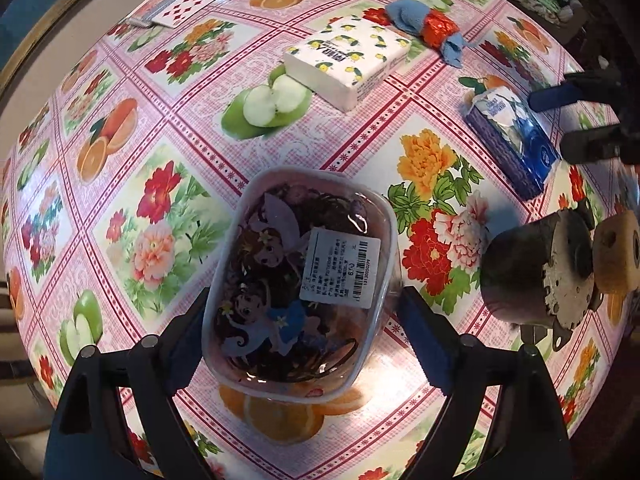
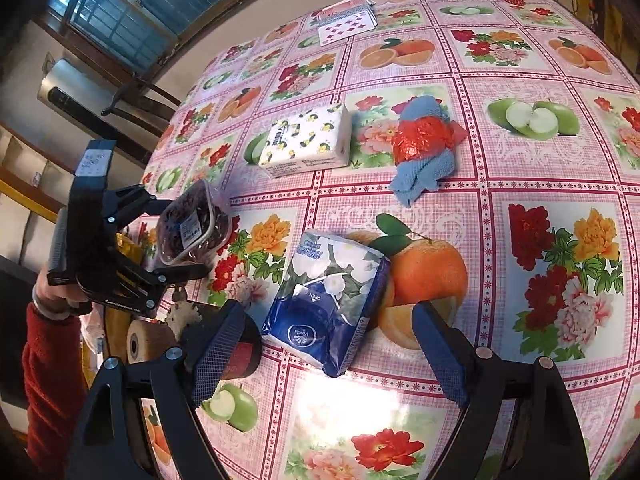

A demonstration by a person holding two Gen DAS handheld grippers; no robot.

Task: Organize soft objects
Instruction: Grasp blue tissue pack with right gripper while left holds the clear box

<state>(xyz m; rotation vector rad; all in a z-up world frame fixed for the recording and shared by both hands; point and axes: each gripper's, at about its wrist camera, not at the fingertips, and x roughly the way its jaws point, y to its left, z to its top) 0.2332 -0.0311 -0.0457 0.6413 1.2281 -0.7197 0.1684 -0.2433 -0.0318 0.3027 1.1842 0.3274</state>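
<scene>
Blue tissue pack (image 2: pixel 332 304) lies centre frame, lengthwise between the right gripper (image 2: pixel 328 360) fingers, spread wide. Left gripper (image 1: pixel 302 320) holds the clear box (image 1: pixel 300 284)

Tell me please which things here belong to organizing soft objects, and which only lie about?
Job:
white tissue pack
blue tissue pack
blue cloth bundle
clear box, between the left gripper's fingers

Lying about:
playing cards
dark metal part

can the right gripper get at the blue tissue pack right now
Probably yes. The right gripper is open, and the blue tissue pack lies flat on the table just ahead between its fingers, with nothing over it.
</scene>
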